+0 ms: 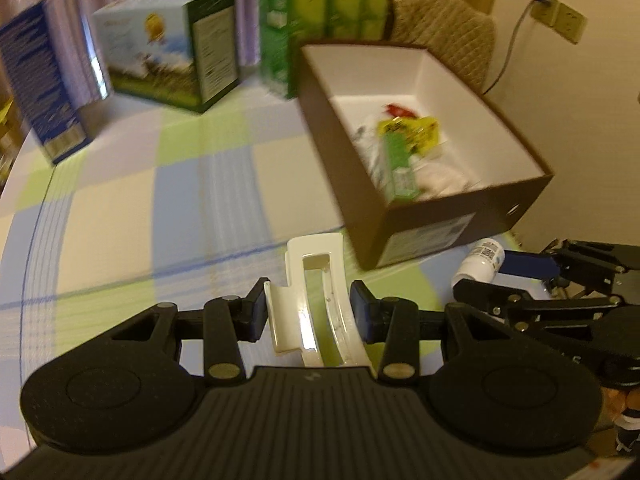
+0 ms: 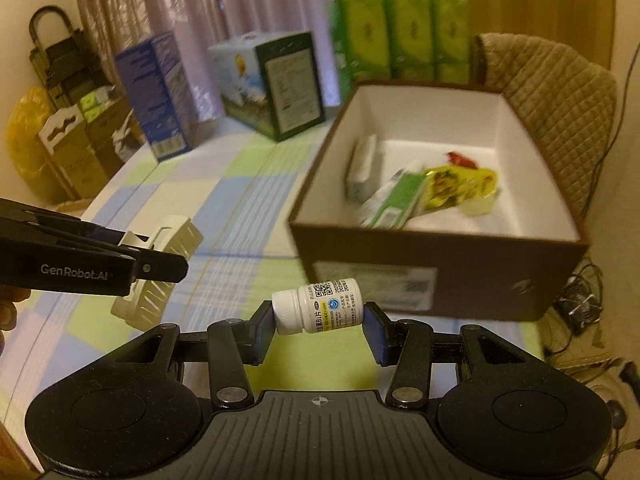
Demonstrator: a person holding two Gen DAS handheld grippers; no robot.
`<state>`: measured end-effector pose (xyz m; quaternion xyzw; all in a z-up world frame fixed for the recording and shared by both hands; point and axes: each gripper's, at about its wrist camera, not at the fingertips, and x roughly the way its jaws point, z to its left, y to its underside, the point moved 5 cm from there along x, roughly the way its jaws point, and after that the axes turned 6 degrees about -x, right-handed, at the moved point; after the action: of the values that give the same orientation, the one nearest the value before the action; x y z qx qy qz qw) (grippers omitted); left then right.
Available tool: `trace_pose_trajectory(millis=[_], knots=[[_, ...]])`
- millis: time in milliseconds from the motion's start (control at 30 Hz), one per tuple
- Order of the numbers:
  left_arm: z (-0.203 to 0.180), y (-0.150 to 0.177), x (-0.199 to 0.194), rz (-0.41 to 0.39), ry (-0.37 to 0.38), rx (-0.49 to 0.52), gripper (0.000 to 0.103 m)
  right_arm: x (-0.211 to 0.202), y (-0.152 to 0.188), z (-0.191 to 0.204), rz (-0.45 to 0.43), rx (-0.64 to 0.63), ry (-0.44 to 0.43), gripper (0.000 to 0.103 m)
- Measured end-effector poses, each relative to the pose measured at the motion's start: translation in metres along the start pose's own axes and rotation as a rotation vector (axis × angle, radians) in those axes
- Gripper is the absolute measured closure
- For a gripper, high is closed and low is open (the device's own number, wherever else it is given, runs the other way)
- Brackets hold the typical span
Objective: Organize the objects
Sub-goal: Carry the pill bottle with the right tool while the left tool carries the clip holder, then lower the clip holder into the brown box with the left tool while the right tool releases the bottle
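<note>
A white hair claw [image 1: 316, 300] of glossy plastic, with a long slot down its middle, is clamped between the blue pads of the left gripper [image 1: 310, 312] and held above the tablecloth [image 1: 120, 208]. In the right wrist view the claw [image 2: 160, 268] shows its ribbed teeth, and the gripper's black arm beside it reads "GenRobot.AI". The right gripper [image 2: 318, 320] is closed on a small white bottle [image 2: 320, 306], held sideways with its ribbed cap against the left pad; its label carries a QR code, a round blue logo and small print too fine to read. In the left wrist view the bottle [image 1: 482, 260] sits just in front of the box's near corner.

Beyond both grippers stands an open box [image 2: 440, 276], brown outside and white inside, with a printed sticker on its near wall that is too blurred to read. In it lie a green-and-white carton [image 2: 396, 200], a yellow foil packet [image 2: 460, 186], a red wrapper [image 2: 460, 158], a pale flat box leaning on the left wall [image 2: 362, 168], and some clear or white wrapping.

The cloth is a soft check of green, blue, cream and lilac. At its far edge stand a blue carton [image 2: 158, 96], a carton with a meadow picture [image 2: 272, 84] and a green multipack [image 2: 400, 36]. A quilted beige chair back [image 2: 552, 104] rises behind the box, with curtains [image 2: 240, 0] beyond.
</note>
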<state>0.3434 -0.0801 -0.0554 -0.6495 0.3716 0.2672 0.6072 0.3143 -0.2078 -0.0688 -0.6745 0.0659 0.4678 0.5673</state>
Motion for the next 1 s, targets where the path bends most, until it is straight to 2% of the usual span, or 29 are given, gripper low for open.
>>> trace_pose_trajectory(millis=[233, 500, 633, 1000], knots=[[-0.046, -0.036, 0.007, -0.048, 0.038, 0.059, 0.065, -0.019, -0.025, -0.047, -0.057, 0.041, 0.039, 0.059], [-0.085, -0.077, 0.032, -0.068, 0.052, 0.094, 0.065, -0.019, -0.056, -0.097, -0.114, 0.061, 0.087, 0.058], [-0.096, -0.097, 0.053, -0.063, 0.037, 0.097, 0.065, -0.008, -0.072, -0.118, -0.124, 0.056, 0.098, 0.059], [-0.107, -0.147, 0.119, -0.032, -0.024, 0.130, 0.065, 0.054, -0.106, -0.166, -0.066, 0.046, 0.099, 0.059]])
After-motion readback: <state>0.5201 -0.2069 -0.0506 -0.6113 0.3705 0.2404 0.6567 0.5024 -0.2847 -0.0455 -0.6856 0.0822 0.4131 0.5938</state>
